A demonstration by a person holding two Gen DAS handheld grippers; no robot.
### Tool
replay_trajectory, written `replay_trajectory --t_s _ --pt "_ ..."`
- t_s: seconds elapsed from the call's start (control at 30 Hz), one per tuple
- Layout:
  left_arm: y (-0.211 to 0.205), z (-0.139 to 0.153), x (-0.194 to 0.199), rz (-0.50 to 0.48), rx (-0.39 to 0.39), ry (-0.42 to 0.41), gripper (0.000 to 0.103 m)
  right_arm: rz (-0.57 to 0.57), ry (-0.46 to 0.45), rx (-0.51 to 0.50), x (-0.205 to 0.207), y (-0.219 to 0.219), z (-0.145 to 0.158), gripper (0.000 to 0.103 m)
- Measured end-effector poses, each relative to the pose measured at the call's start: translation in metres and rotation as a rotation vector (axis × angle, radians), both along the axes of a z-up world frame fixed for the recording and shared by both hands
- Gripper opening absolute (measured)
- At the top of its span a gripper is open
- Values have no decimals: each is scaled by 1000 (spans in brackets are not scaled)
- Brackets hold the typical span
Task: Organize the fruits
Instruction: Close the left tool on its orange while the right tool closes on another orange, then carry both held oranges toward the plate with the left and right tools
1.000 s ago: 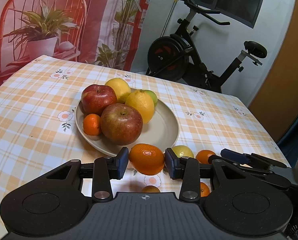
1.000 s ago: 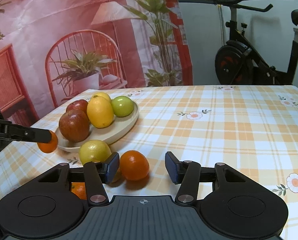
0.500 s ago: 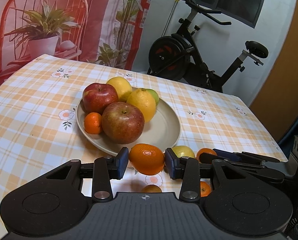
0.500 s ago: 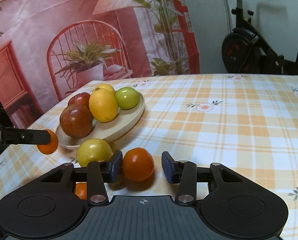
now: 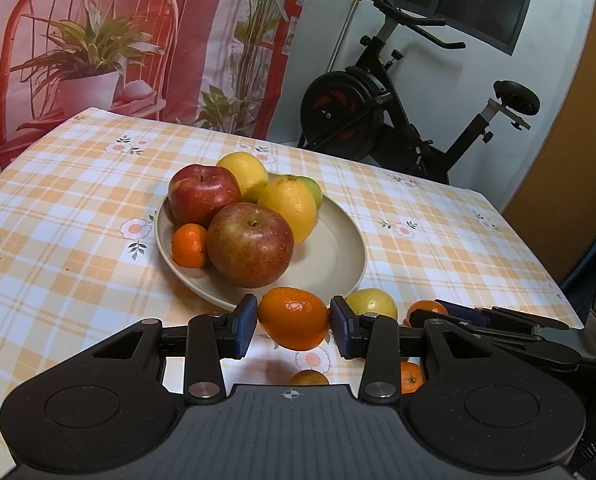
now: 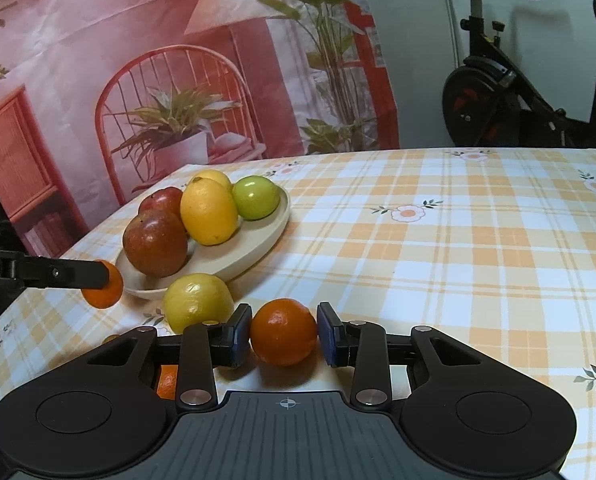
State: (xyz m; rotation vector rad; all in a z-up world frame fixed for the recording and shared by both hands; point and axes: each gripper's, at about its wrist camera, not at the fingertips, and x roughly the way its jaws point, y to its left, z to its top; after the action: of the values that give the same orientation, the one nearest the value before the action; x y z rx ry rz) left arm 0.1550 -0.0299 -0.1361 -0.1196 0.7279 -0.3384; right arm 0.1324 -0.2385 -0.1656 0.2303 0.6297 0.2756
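On the checked worktop [image 5: 78,208] one beige plate [image 5: 330,256] is seen, left of centre in the right wrist view and central in the left wrist view. On the plate, six fruits are counted: two red apples, the near apple [image 5: 250,246] and the far apple [image 5: 203,194]; two lemons, one [image 5: 290,208] right of the apples and one [image 5: 244,170] behind them; one green fruit [image 6: 256,197] at the far right of the group; and one small mandarin [image 5: 189,246] at the near left rim.

The left tongs [image 5: 294,326] are clamped on one orange [image 5: 294,323], which is held clear of the cloth just in front of the plate's near rim. The right tongs [image 6: 284,336] have just been closing, and a second orange [image 6: 284,332] lies between them, both pads now being pressed against its sides; it is seen low over the cloth, near the plate.

Off the plate, one yellow-green lemon [image 6: 198,303] is noted just left of the right tongs, beside the plate's rim. Two more small orange fruits [image 5: 410,376] [image 5: 308,378] are partly hidden under the left tongs; their kind cannot be told.

One exercise bike [image 5: 398,108] stands beyond the worktop's far edge, and one printed backdrop [image 6: 178,60] hangs behind it.
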Motion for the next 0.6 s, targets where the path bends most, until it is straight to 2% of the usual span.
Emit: replay_trajectory --t_s 0.6 --pt "2 2 -1 13 7 -7 42 6 22 2 3 0 -3 34"
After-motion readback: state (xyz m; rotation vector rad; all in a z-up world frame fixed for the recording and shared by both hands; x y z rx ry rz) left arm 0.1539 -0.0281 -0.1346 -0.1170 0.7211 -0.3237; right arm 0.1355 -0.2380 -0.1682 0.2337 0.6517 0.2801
